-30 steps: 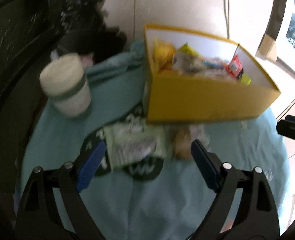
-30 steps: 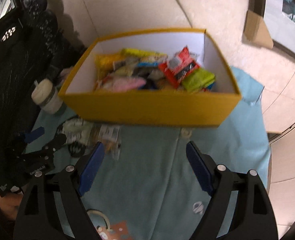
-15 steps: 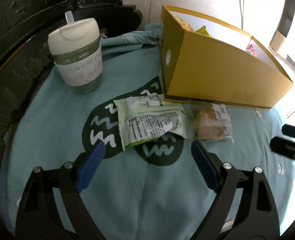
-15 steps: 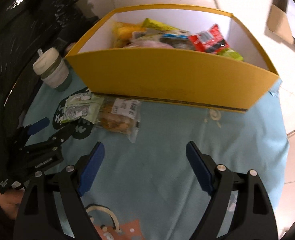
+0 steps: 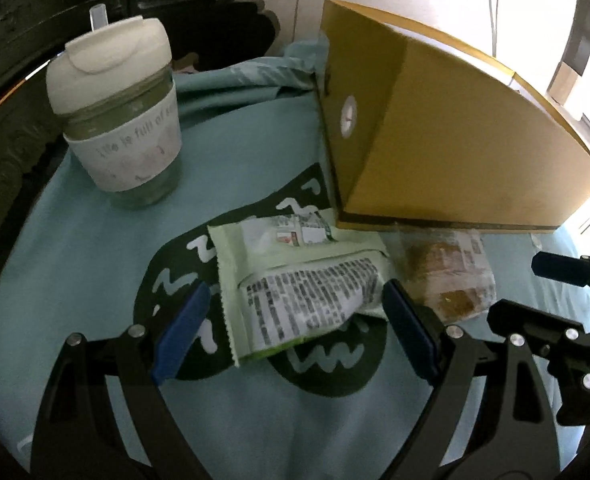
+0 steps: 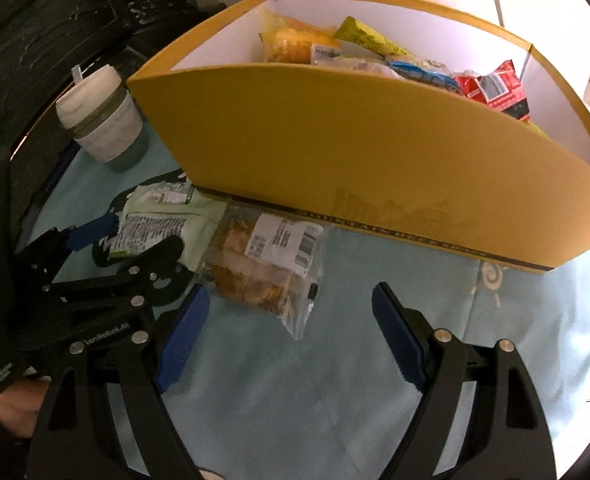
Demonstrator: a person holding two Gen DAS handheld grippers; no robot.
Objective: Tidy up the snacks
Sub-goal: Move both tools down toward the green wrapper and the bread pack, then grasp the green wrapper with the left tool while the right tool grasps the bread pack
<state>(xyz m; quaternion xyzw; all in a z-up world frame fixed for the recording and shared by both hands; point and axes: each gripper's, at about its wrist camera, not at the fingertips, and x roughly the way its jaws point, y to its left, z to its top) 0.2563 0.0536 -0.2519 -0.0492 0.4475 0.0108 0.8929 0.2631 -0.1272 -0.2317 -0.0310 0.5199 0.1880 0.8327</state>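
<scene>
A pale green snack packet (image 5: 299, 276) lies on the teal cloth just in front of the yellow box (image 5: 455, 152). My left gripper (image 5: 293, 330) is open with its blue pads on either side of the packet's near end. A clear-wrapped pastry (image 6: 263, 264) lies to the right of the packet, also seen in the left wrist view (image 5: 447, 276). My right gripper (image 6: 287, 326) is open and empty, just short of the pastry. The yellow box (image 6: 355, 152) holds several snack packs (image 6: 491, 88).
A lidded cup with a straw (image 5: 123, 120) stands on the cloth at the left. Dark carved furniture (image 5: 23, 8) rises behind it. The teal cloth (image 6: 375, 400) has dark printed shapes under the packet. Pale floor tiles lie beyond the box.
Both grippers have moved down and forward toward the table. The left now straddles the green packet; the right has closed in on the wrapped pastry. Both stay open.
</scene>
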